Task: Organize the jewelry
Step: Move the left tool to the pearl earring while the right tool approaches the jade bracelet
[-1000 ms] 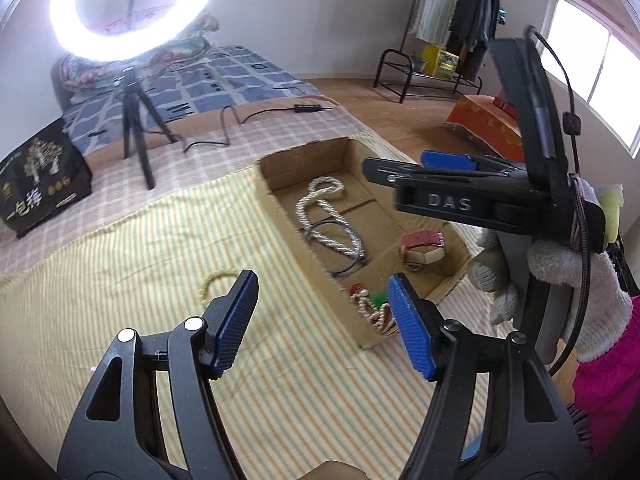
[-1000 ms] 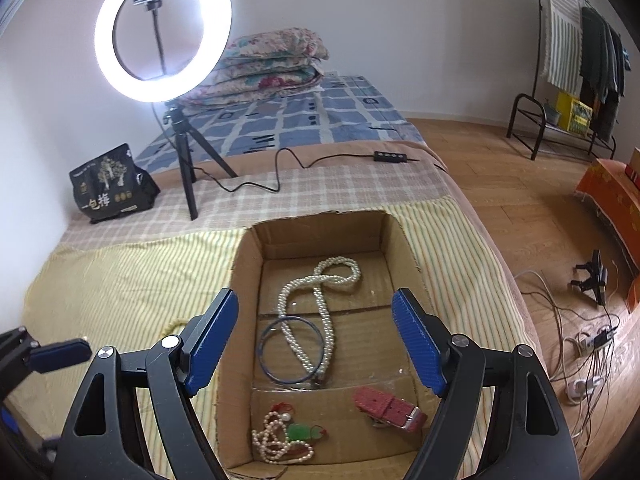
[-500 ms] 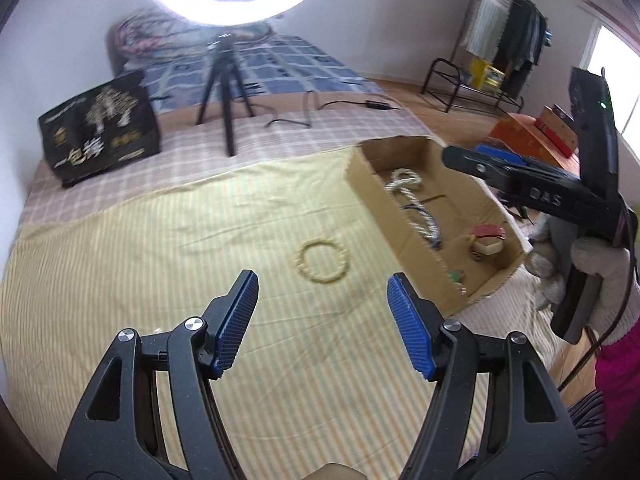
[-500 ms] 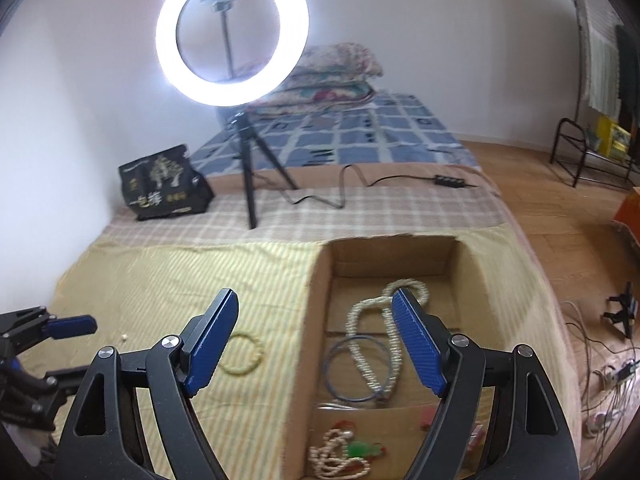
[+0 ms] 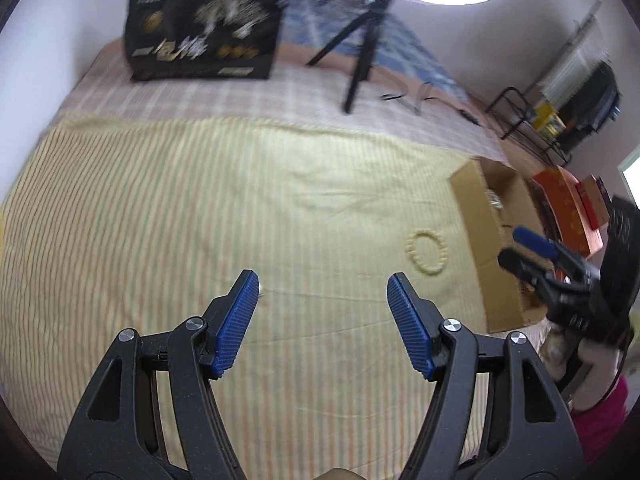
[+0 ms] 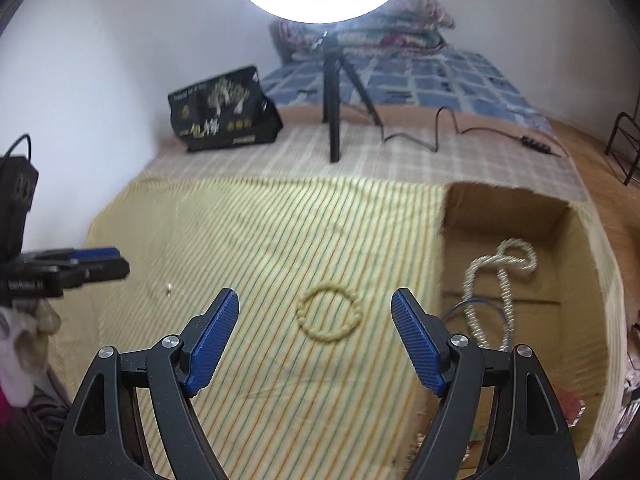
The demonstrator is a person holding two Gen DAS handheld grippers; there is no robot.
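Note:
A yellow bead bracelet [image 6: 329, 313] lies flat on the striped yellow cloth, just left of the cardboard box [image 6: 505, 209]; it also shows in the left wrist view [image 5: 427, 251]. My right gripper [image 6: 316, 334] is open and empty, above the cloth with the bracelet between and beyond its fingertips. My left gripper [image 5: 322, 312] is open and empty over bare cloth, left of the bracelet. A tiny pale earring [image 6: 169, 289] lies on the cloth near the left gripper. The box [image 5: 486, 220] holds a pearl necklace [image 6: 505, 268] and a blue ring.
A ring light on a black tripod [image 6: 332, 92] stands behind the cloth, its cable [image 6: 436, 132] trailing right. A black printed bag [image 6: 224, 110] leans by the wall. Folded quilts [image 6: 380, 34] lie at the back. The bed edge runs right of the box.
Both grippers have swung left, away from the box. The right gripper now faces the bracelet instead of the box. The left gripper now faces bare cloth. Both stay open.

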